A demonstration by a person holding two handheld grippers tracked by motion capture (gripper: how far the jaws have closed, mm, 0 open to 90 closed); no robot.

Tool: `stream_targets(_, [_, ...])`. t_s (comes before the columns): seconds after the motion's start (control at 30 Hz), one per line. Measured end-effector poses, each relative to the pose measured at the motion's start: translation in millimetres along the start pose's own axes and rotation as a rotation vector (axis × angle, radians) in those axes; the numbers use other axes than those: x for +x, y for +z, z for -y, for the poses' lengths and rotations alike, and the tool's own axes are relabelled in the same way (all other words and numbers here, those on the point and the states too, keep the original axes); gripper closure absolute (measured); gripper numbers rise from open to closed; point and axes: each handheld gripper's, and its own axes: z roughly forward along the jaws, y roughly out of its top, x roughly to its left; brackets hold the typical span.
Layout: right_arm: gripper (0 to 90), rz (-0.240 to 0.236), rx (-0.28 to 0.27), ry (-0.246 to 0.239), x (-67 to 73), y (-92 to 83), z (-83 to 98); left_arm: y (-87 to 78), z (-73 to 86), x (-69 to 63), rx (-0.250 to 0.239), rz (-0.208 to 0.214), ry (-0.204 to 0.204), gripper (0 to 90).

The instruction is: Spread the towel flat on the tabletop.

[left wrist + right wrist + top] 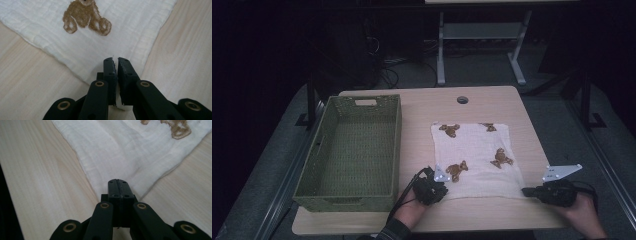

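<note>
A white cloth [477, 150] printed with brown teddy bears lies flat on the right half of the wooden table [422, 107]. My left gripper [442, 186] sits at the cloth's near left corner. In the left gripper view the jaws [115, 60] are closed to a thin slit, with the cloth [125, 30] corner pinched between them. My right gripper [525, 190] is at the near right corner. Its jaws [117, 181] are pressed tight together where the cloth [125, 150] corner ends.
A green woven basket [396, 145] stands empty on the left half of the table, close to the left gripper. A round cable hole [462, 99] lies near the far edge. The legs of another table [441, 50] stand on the floor beyond.
</note>
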Motion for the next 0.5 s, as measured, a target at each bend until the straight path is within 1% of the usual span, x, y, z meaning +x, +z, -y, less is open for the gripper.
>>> stream_targets(0.03, [90.0, -0.006, -0.001, -0.001, 2.2, -2.0, 2.7, -1.5, 2.4, -2.7, -0.003, 0.002, -0.004, 85.1])
stream_targets(0.07, [90.0, -0.01, -0.004, -0.006, 2.5, -2.4, 3.7, -3.1, 3.5, -3.8, 0.004, 0.003, -0.003, 85.2])
stream_targets(0.1, [90.0, -0.012, 0.002, 0.003, 4.2, -3.5, 4.8, -3.8, 4.5, -4.7, 0.004, 0.002, -0.001, 85.3])
stream_targets(0.13, [90.0, -0.015, -0.004, -0.009, 4.3, -3.7, 6.0, -4.9, 5.8, -5.6, 0.005, 0.002, 0.002, 85.4])
stream_targets(0.2, [89.9, -0.014, -0.003, -0.009, 6.3, -4.7, 7.1, -5.8, 6.9, -5.9, 0.002, 0.01, -0.008, 85.0])
stream_targets(0.23, [89.9, -0.013, -0.005, -0.009, 6.7, -4.8, 6.5, -6.0, 6.1, -5.0, 0.004, 0.013, -0.014, 83.1])
stream_targets(0.27, [89.8, -0.011, -0.01, 0.001, 7.0, -5.2, 5.6, -5.4, 5.6, -4.4, -0.001, 0.012, -0.023, 81.1])
stream_targets(0.3, [89.7, -0.012, -0.018, -0.008, 5.7, -5.1, 5.1, -4.6, 4.7, -3.8, -0.007, 0.013, -0.035, 80.2])
stream_targets(0.33, [89.1, -0.01, -0.024, -0.01, 4.9, -5.0, 4.0, -4.0, 3.6, -2.5, -0.012, 0.011, -0.034, 78.7])
stream_targets(0.37, [88.1, -0.003, -0.029, -0.014, 4.0, -5.2, 2.7, -4.1, 2.1, -2.2, -0.015, 0.01, -0.042, 77.1])
stream_targets(0.4, [86.9, 0.003, -0.032, -0.015, 3.2, -5.6, 1.3, -4.2, -0.3, -1.1, -0.024, 0.006, -0.044, 76.3])
stream_targets(0.43, [85.4, 0.004, -0.041, -0.006, 2.9, -6.0, -1.0, -4.3, -2.0, -0.3, -0.033, 0.001, -0.048, 74.3])
stream_targets(0.5, [82.8, 0.01, -0.054, -0.012, -0.1, -5.7, -4.4, -4.9, -7.4, 3.0, -0.056, -0.006, -0.063, 72.4])
